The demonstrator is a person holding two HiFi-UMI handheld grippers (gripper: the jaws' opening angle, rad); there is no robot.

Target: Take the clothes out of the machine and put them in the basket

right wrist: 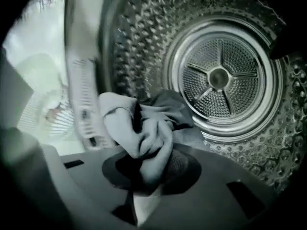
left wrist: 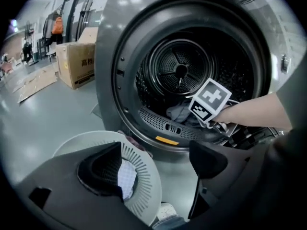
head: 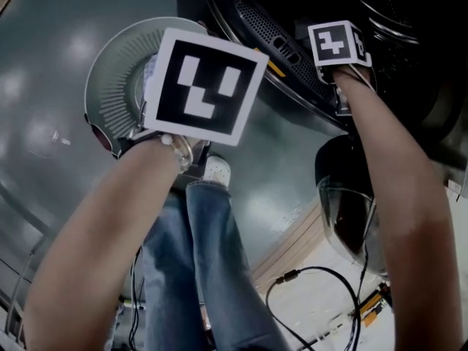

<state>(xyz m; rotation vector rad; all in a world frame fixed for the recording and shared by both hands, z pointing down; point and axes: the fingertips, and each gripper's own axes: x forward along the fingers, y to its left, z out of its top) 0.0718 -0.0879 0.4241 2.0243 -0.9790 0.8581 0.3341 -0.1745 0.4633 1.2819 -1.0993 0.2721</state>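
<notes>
Right gripper view: right gripper (right wrist: 148, 169) is pinching a bunched grey garment (right wrist: 144, 128) inside the drum (right wrist: 249, 143), basket (right wrist: 41, 111) sitting at nine o'clock, left gripper (left wrist: 156, 162) standing wide and empty; the shallow pinch is probably risking a slip or snag on the way out.

My right tool (right wrist: 148, 176) is in the drum (right wrist: 144, 28) mouth: free room ahead, perforated rim (left wrist: 163, 126) close beneath it. My left tool (left wrist: 153, 169): basket (left wrist: 86, 140) directly below, bare floor (left wrist: 43, 114) to its left, open door (head: 351, 218) hanging off its right.
</notes>
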